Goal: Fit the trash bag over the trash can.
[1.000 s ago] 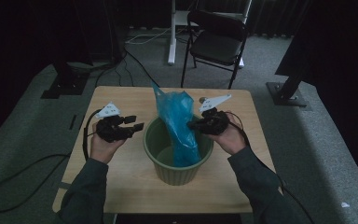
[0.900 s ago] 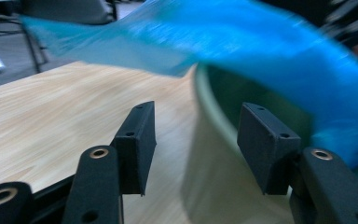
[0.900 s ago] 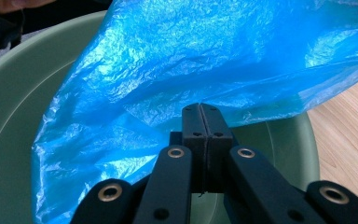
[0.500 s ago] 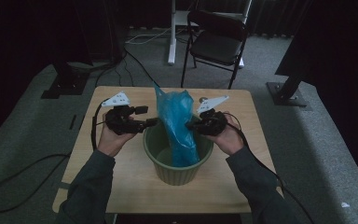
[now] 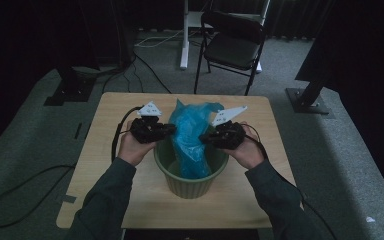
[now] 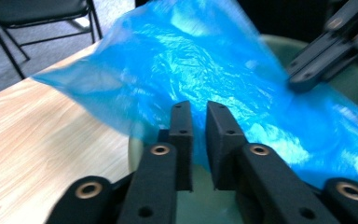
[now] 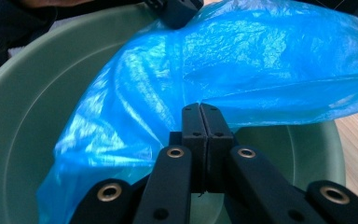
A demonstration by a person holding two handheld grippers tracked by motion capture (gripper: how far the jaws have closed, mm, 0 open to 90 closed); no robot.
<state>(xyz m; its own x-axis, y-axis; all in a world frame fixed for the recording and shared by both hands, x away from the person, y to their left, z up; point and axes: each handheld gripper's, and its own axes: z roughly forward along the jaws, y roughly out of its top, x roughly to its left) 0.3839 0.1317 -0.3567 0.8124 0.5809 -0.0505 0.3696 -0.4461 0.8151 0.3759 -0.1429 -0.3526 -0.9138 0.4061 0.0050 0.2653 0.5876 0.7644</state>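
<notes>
A crumpled blue plastic bag [image 5: 192, 135] stands half inside a green round bin [image 5: 190, 182] at the table's middle. My right gripper [image 5: 205, 137] holds the bag's right side; in the right gripper view its jaws [image 7: 200, 107] are pressed together on a fold of the bag [image 7: 242, 56] above the bin [image 7: 23, 116]. My left gripper [image 5: 167, 129] is at the bag's left side. In the left gripper view its jaws [image 6: 199, 105] stand a narrow gap apart, tips just short of the bag [image 6: 191, 60], nothing between them. The right gripper's fingers [image 6: 307, 70] show beyond.
The bin sits on a light wooden table [image 5: 105, 165]. A black folding chair [image 5: 232, 47] and a white post stand on the grey carpet behind it. Cables trail over the floor at left. Bare tabletop lies either side of the bin.
My left gripper has moved right, from beside the bin's left rim up to the bag. The bag's top has sagged lower. The right gripper has kept its hold.
</notes>
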